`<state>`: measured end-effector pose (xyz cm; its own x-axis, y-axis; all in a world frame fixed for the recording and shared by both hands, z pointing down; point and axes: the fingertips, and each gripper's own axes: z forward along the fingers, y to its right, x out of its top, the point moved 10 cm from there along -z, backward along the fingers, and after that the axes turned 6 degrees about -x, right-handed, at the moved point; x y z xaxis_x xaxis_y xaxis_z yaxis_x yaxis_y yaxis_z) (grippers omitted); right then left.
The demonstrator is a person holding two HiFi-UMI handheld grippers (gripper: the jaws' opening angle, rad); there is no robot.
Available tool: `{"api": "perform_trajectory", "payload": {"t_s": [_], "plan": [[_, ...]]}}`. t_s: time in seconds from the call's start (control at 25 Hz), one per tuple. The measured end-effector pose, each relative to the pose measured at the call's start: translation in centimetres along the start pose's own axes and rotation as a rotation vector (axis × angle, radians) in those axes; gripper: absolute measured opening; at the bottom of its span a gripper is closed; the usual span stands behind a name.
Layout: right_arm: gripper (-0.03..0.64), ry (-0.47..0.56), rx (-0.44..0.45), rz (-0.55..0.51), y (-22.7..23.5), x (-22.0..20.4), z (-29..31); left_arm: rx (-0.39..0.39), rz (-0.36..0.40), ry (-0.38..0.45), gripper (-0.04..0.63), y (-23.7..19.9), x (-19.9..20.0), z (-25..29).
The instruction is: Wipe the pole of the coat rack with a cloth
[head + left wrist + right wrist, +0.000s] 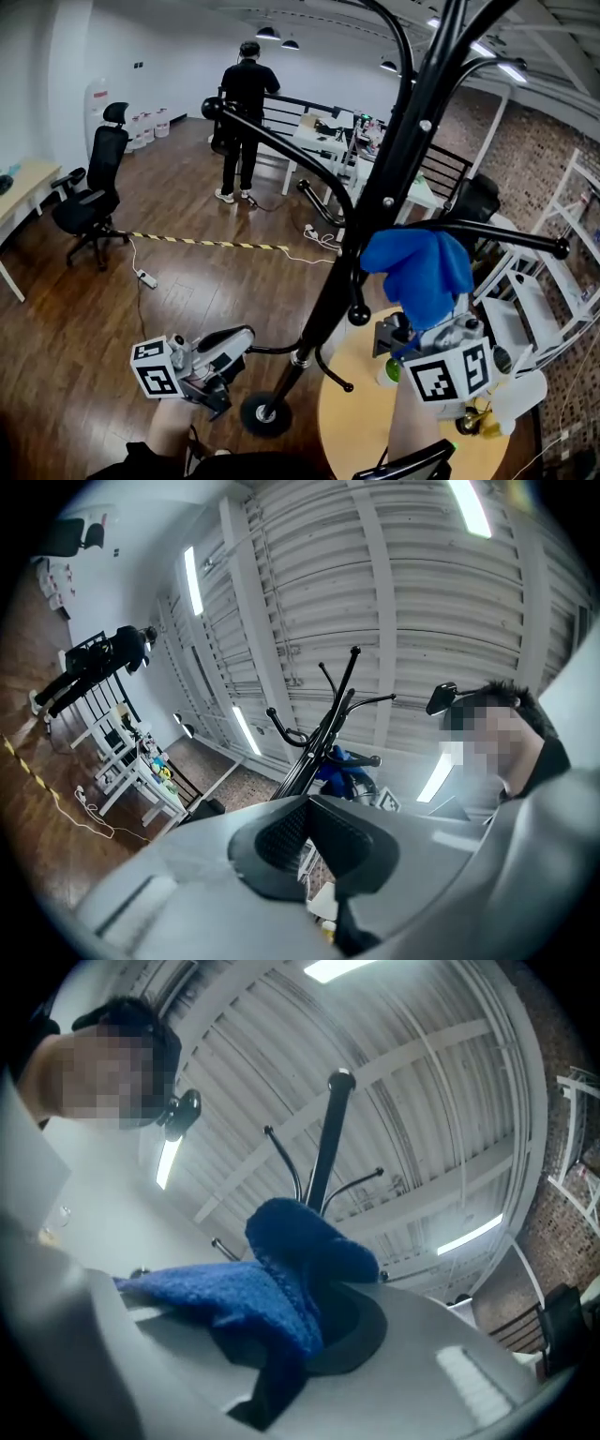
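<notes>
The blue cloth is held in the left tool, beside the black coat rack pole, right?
No, the blue cloth is held in the right tool, as the right gripper view shows. It is beside the black coat rack pole.

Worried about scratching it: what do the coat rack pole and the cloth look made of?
Coat rack pole: probably black-painted metal, since it is glossy with sharp light glints along it. Cloth: blue, with a fuzzy nap and soft folds; likely microfibre or terry.
</notes>
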<state>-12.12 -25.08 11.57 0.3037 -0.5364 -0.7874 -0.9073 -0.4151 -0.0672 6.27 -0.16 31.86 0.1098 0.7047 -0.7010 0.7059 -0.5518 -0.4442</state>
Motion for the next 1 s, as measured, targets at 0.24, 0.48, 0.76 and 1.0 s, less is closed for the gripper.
{"api": "perform_trajectory", "payload": {"t_s": [0.24,0.48,0.76,1.0], "plan": [[0.021,-0.139,-0.014,0.044,-0.6,-5.7,-1.6,0.038,0.001,0.006,0.003,0.7,0.1,-1.1],[0.021,-0.356,0.016,0.02,-2.0,-10.8,-6.3,0.045,-0.016,-0.012,0.003,0.0,-0.2,-1.3],[0.023,-0.89,0.123,-0.076,-3.2,-19.8,-12.7,-0.003,-0.057,-0.054,0.003,-0.9,-1.5,1.1],[0.023,-1.113,0.144,-0.084,-2.4,-21.3,-15.3,-0.039,-0.089,-0.076,0.002,-1.8,-2.5,2.8]]}}
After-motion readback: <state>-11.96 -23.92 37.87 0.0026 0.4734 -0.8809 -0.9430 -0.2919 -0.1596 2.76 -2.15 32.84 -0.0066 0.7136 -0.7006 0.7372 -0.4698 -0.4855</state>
